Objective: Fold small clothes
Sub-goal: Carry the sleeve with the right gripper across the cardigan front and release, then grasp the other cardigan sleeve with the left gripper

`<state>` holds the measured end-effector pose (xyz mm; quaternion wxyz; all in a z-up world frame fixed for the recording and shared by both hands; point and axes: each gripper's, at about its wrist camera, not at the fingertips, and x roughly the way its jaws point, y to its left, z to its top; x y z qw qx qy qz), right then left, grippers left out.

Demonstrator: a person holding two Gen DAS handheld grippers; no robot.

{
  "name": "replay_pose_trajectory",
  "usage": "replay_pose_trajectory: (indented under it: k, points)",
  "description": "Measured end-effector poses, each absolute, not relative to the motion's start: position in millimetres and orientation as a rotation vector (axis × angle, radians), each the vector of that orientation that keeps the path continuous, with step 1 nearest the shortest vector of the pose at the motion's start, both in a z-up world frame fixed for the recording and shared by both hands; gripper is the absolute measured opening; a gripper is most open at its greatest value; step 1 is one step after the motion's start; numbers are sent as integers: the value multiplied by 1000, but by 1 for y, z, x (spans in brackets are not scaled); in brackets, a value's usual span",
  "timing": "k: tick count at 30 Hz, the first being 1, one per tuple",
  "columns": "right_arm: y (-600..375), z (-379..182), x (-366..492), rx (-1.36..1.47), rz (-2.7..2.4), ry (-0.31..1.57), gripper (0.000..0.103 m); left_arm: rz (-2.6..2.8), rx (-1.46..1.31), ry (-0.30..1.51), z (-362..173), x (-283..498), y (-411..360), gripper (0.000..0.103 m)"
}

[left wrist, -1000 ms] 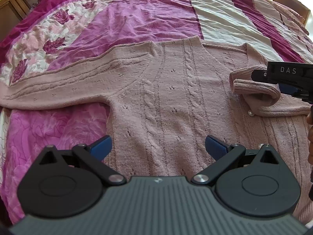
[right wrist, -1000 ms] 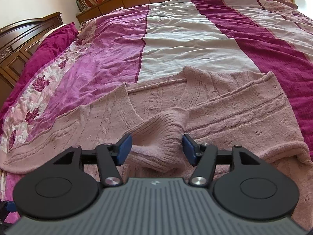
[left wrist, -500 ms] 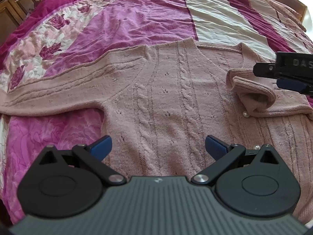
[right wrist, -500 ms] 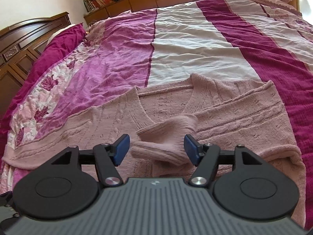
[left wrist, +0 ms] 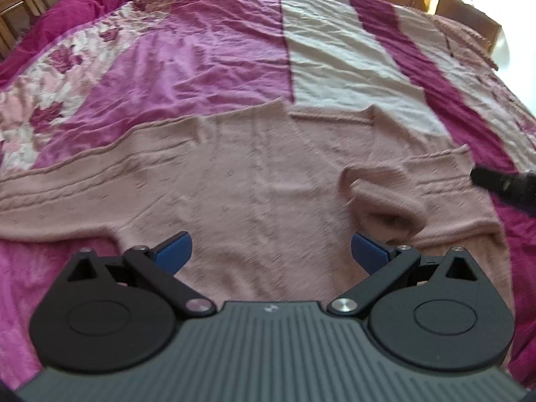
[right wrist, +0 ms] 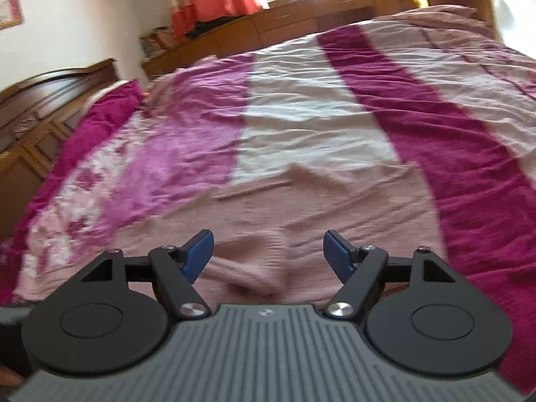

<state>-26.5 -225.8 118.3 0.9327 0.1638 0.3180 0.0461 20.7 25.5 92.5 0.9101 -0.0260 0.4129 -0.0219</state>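
Note:
A dusty-pink cable-knit sweater [left wrist: 254,181] lies flat on the bed, one sleeve stretched out to the left [left wrist: 67,187]. The other sleeve is folded in over the body, and its cuff [left wrist: 382,201] rests loose on the knit. My left gripper [left wrist: 271,254] hovers open over the sweater's lower body, with nothing between its blue pads. In the right wrist view the sweater [right wrist: 335,197] is blurred, and the cuff [right wrist: 248,278] lies below and between the fingers. My right gripper [right wrist: 269,254] has its jaws opening, pads clear of the cuff. Its black tip [left wrist: 502,184] shows at the right edge of the left wrist view.
The bedspread [left wrist: 351,63] has magenta, white and floral stripes and reaches far beyond the sweater. A dark wooden headboard [right wrist: 43,107] stands at the left, and low wooden cabinets [right wrist: 328,10] run along the far side. A curtain [right wrist: 214,3] hangs behind them.
The right gripper's jaws let go of the folded sleeve cuff and drew back, leaving it on the sweater. Both grippers pulled away and up, so more of the bed shows.

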Motion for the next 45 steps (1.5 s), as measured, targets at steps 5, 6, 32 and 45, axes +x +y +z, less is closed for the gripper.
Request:
replay_pose_trajectory:
  k: [5, 6, 32, 45]
  points:
    - [-252, 88, -18, 329, 28, 665, 78, -90, -75, 845, 91, 40, 6, 103]
    - [-255, 81, -16, 324, 21, 671, 78, -97, -84, 850, 90, 44, 3, 103]
    - [-256, 19, 4, 227, 9, 702, 81, -243, -252, 786, 60, 89, -13, 11]
    - [-256, 19, 5, 235, 11, 705, 81, -43, -70, 599, 112, 87, 43, 9]
